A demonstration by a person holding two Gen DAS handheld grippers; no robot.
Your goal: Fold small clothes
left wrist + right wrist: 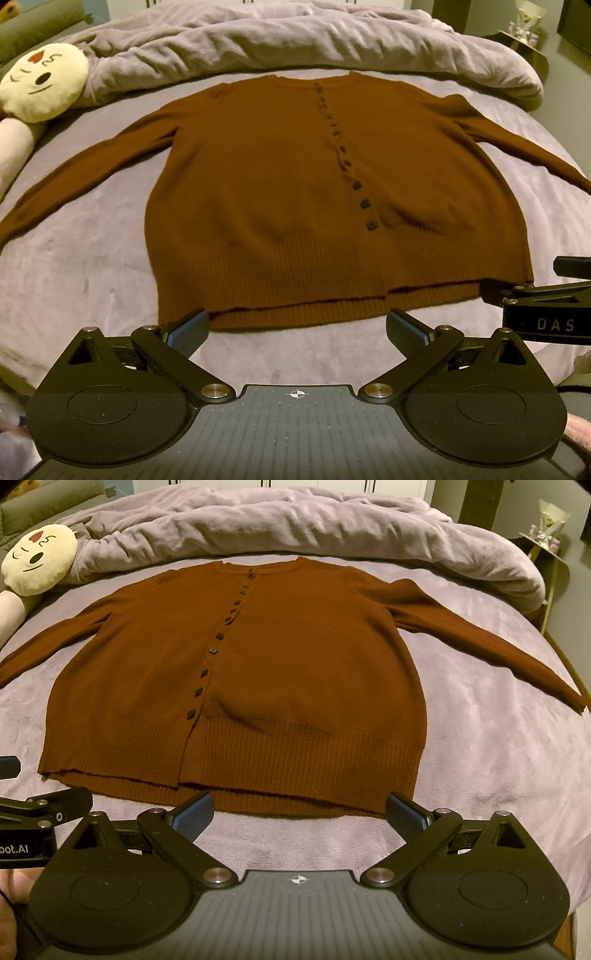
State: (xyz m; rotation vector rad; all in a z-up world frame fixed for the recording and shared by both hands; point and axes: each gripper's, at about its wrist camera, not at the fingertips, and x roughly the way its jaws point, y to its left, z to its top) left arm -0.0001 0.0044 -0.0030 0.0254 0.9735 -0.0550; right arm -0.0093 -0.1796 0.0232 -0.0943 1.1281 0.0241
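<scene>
1. The brown cardigan [280, 199] lies flat and buttoned, front up, on the lilac bed [92, 258]. It fills the middle of both views, with the collar toward the top of the frame and the ribbed hem [258, 771] toward the bottom.

2. The left tongs [295, 328] are spread wide with nothing between them, just short of the hem at the lower centre of the left wrist view. The right tongs [299, 808] are equally wide and empty at the lower centre of the right wrist view, also just short of the hem.

3. No fold shows yet. Both sleeves are stretched out, one to the left edge [74, 177] and one to the right [498, 653].

4. Likely risk: the hem seems to show two edges, one under the other. A pinch may catch only the top layer, so the front would lift away from the back.

5. The knit looks soft. Dragging it over the plush cover could bunch it, and a shallow bulge [266, 709] already sits near the lowest button.

6. The long sleeves may trail or twist if the body is folded first.

7. The rumpled duvet [295, 528] and the round face pillow [44, 85] lie close to the collar at the top and upper left. A far sweep could snag them.
</scene>
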